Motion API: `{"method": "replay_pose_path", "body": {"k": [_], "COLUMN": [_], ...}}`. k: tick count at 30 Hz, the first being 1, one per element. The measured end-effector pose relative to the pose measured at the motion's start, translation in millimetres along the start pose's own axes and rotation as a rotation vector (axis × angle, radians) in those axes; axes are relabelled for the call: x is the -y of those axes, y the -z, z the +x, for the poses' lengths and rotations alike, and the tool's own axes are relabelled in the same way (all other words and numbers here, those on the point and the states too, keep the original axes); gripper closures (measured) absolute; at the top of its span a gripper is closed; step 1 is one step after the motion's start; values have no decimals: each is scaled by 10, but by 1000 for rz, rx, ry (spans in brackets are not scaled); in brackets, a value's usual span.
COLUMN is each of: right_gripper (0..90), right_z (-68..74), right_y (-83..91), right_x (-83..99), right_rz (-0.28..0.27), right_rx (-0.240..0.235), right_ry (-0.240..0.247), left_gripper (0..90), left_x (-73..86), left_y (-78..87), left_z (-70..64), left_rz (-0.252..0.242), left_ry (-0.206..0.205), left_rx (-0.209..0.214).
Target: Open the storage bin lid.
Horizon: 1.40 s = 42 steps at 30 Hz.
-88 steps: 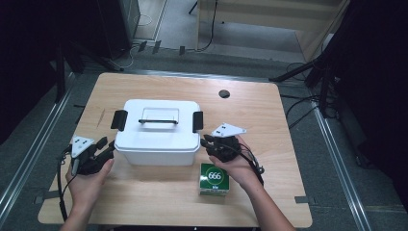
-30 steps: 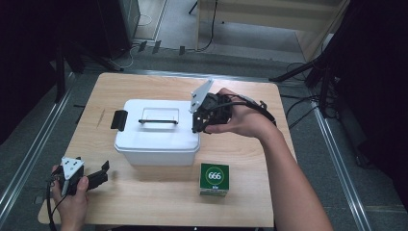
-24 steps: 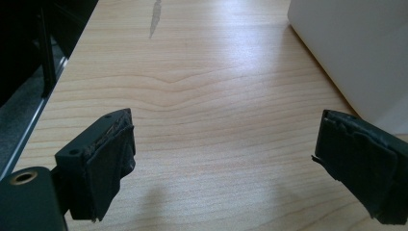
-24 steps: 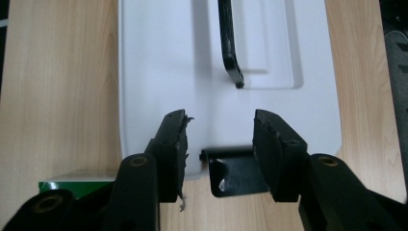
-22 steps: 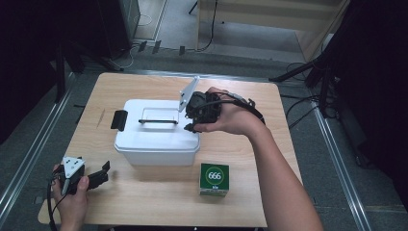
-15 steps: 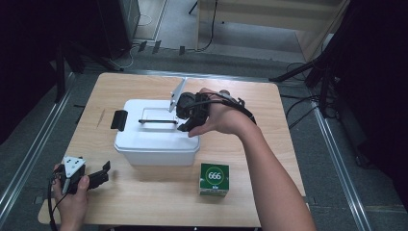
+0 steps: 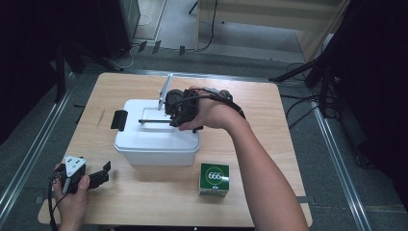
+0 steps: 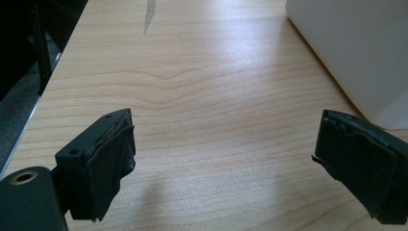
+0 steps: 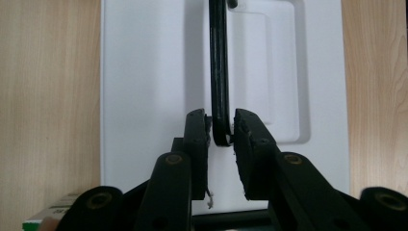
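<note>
On lid | right hand-held gripper [image 9: 221, 132] pinches thin black handle [image 9: 219, 72] | smooth white box [image 7: 156, 139]

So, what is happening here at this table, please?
A person works with a gripper in each hand. The right gripper is over the white box, its jaws closed on the end of the black handle on the lid. The left gripper rests open near the table's front left corner, holding nothing. A small green carton stands in front of the box.
</note>
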State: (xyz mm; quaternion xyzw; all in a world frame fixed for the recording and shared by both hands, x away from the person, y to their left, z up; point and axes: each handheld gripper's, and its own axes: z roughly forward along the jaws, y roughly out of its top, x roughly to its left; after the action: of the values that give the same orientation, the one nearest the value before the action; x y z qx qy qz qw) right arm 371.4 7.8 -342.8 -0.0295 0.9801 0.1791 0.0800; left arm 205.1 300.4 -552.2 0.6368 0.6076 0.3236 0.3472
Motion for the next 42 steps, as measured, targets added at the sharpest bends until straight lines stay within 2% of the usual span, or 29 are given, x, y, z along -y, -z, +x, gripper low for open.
{"method": "replay_pose_path", "body": {"k": [3,5,7,8,10,11,20,21,31,37,38,42], "right_gripper": [810,818,821,822,821,826,850,854,858,860,860,860], "right_z": [-44,-46,-70,-62,-73,-92,-122,-132,-133,-122,-122,-127], "right_y": [-30,-31,-48,-49,-72,-94,-125,-123,-73,72,130,203], "right_x": [-56,-66,-92,-100,-129,-149,-238,-246,-268,-315,-311,-298], "right_rz": [11,19,22,34,53,54,112,112,95,77,65,60], "right_rx": [6,9,11,6,-2,-5,-2,5,29,70,72,73], "right_ry": [29,19,30,15,14,33,16,33,55,61,50,61], "left_gripper": [75,75,75,75,75,75,75,76,75,75,75,75], "left_x": [0,0,0,0,-1,-1,-3,-3,-2,-2,-2,-2], "left_y": [0,-1,-2,-2,-4,-4,-5,-7,-5,-2,-2,-2], "left_z": [2,1,0,2,1,1,1,0,2,1,2,2], "left_rz": [1,1,1,2,3,3,12,10,8,9,9,10], "left_ry": [-1,0,0,-3,-6,-6,-12,-12,-13,-16,-16,-17], "left_rx": [5,8,9,10,12,13,24,23,29,31,31,32]}}
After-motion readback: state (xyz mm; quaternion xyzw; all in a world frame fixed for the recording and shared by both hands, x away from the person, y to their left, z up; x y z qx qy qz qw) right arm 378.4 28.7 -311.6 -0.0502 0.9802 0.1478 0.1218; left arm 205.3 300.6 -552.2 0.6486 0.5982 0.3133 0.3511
